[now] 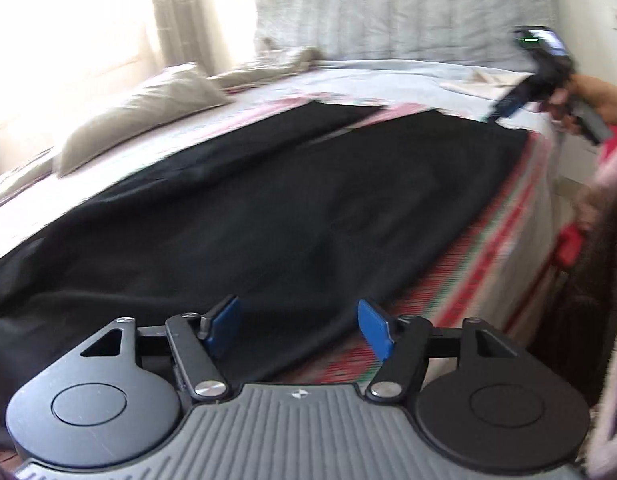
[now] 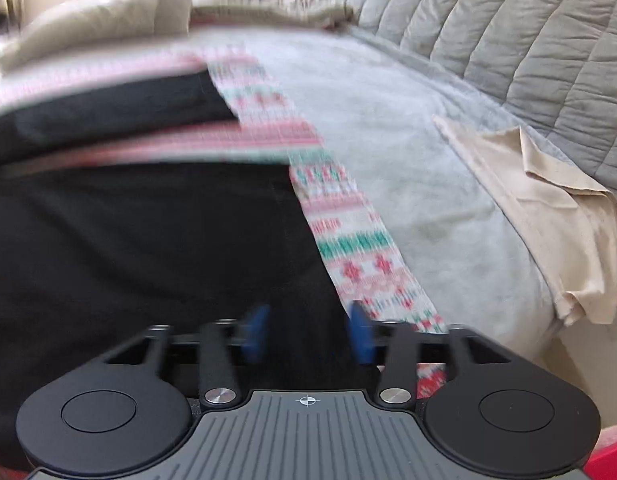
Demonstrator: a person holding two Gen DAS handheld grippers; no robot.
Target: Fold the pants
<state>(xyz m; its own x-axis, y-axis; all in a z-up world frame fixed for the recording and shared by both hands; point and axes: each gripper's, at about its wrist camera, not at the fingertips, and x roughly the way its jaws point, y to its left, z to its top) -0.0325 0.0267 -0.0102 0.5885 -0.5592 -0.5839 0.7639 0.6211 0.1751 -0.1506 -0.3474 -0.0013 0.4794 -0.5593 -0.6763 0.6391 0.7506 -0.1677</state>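
The left gripper (image 1: 298, 326) hangs over the near end of the black pants (image 1: 248, 200) with its blue pads spread apart and nothing between them. The right gripper (image 2: 308, 334) also stands parted, empty, above the pants' edge; motion blur hides any contact. The pants lie flat, their long axis running away from the left gripper toward the far one, on a red-and-green patterned blanket (image 2: 348, 240) over a grey bed (image 2: 408, 140) with pillows (image 1: 148, 112) and a quilted headboard (image 2: 508, 40).
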